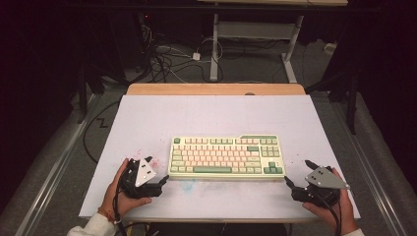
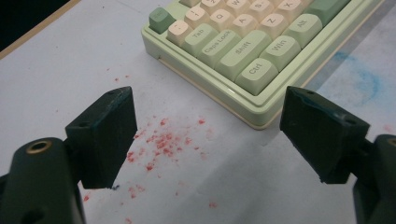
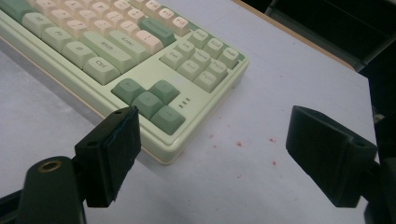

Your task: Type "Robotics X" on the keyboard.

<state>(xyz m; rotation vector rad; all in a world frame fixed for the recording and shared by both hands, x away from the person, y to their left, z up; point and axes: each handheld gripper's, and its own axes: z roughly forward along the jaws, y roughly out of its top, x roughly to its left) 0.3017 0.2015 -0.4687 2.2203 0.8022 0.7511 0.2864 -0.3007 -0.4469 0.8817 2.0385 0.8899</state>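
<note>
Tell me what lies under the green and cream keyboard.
The green and cream keyboard lies flat on the white tabletop, which shows around it on every side, with red specks near its left corner. The surface directly beneath it is covered, so nothing there can be made out.

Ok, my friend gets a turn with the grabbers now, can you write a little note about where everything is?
Left gripper: open, holding nothing, beside the near-left corner of the keyboard.
Right gripper: open, holding nothing, beside the keyboard's near-right corner.
Keyboard: lies flat in the middle of the white table, untouched by either gripper.
Red specks stain the table by the left gripper, and a blue smudge sits in front of the keyboard.
Done: both grippers are lined up at the keyboard's ends.
Left: probably to close in on the keyboard; nothing is gripped yet.
</note>
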